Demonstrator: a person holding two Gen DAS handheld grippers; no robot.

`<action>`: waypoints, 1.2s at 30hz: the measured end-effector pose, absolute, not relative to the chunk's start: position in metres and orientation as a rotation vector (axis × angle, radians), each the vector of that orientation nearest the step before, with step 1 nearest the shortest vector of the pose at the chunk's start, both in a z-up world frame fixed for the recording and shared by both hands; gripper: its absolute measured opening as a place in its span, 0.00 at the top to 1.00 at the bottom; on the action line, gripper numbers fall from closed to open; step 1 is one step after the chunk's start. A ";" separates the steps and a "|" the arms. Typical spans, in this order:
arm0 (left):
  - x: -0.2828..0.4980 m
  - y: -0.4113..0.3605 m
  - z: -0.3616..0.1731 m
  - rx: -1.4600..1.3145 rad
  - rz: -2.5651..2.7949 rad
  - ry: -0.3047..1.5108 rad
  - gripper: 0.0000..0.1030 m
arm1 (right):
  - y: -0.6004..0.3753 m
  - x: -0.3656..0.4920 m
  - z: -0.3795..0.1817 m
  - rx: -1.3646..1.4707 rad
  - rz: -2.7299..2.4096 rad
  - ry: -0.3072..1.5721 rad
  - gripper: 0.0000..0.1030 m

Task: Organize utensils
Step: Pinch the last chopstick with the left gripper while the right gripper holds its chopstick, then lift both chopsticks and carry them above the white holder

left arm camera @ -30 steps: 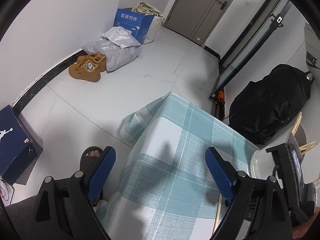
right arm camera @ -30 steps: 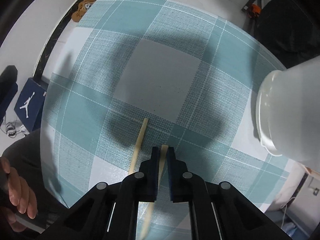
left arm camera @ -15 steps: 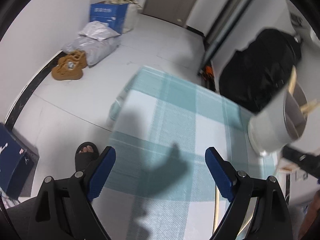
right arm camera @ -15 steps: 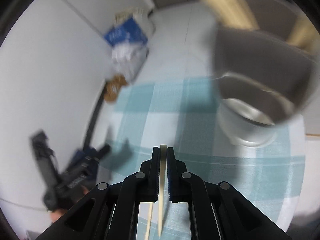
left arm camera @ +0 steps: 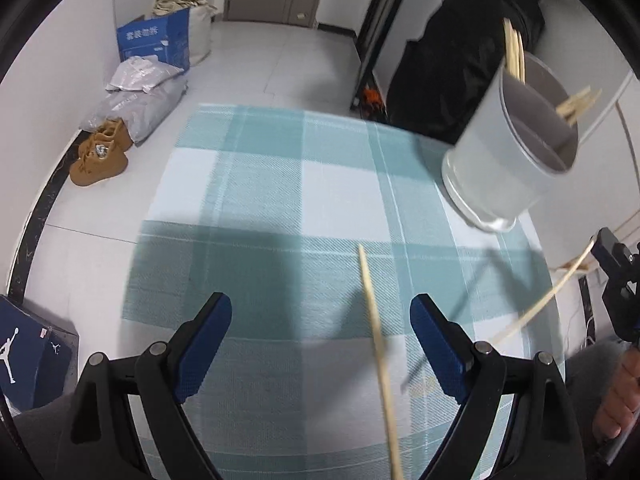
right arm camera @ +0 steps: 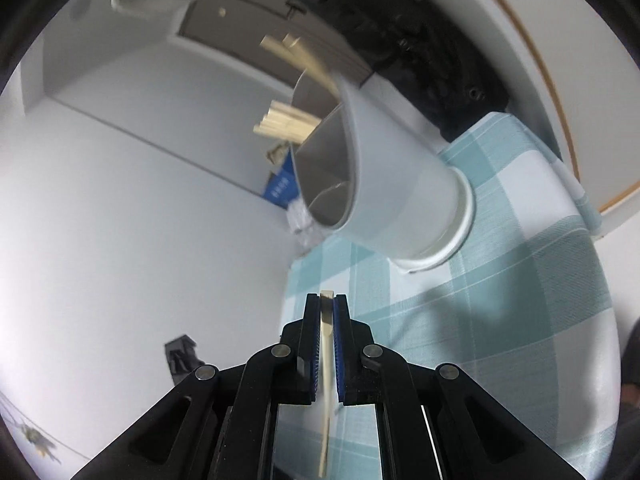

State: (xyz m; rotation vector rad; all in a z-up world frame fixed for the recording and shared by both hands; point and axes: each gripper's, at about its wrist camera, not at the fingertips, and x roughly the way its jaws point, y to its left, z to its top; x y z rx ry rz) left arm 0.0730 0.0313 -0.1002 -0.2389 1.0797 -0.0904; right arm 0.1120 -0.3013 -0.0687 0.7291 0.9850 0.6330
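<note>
Your right hand-held gripper (right arm camera: 326,308) is clamped on a pale wooden chopstick (right arm camera: 327,354); its blue pads pinch the stick near the square top end, and the rest runs back below the jaws; in the left wrist view that same gripper (left arm camera: 600,246) sits at the right edge with the held chopstick (left arm camera: 540,306) slanting down and left from it, lifted clear of the cloth. Your left hand-held gripper (left arm camera: 320,320) stands wide open with nothing between its blue pads; it hovers over the teal-and-white checked cloth on the tabletop (left arm camera: 280,200). A second pale wooden chopstick (left arm camera: 378,354) lies on the cloth between the open jaws, nearer the right pad, touching neither. Beyond, near the far right corner of the tabletop, stands a white cylindrical utensil holder (left arm camera: 504,160) divided inside into compartments; several chopsticks (left arm camera: 514,54) lean out of it in two bunches; in the right wrist view the holder (right arm camera: 396,188) is ahead of the held stick and apart from it. On the floor past the tabletop sit tan shoes (left arm camera: 100,156), a blue cardboard box (left arm camera: 154,42) and a black bag (left arm camera: 452,60).
</note>
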 end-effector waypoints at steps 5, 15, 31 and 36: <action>0.079 0.014 -0.106 -0.149 -0.080 1.152 0.24 | -0.303 0.113 -0.068 0.728 0.610 0.999 0.95; 0.110 -0.001 -0.114 -0.070 -0.033 1.311 0.67 | -0.317 0.118 -0.069 0.697 0.608 0.984 0.95; 0.117 -0.002 -0.095 -0.117 -0.061 1.301 0.99 | -0.315 0.109 -0.057 0.629 0.587 0.965 0.95; 0.091 -0.008 -0.057 -0.095 -0.100 1.121 0.99 | -0.313 0.104 -0.056 0.572 0.549 0.955 0.95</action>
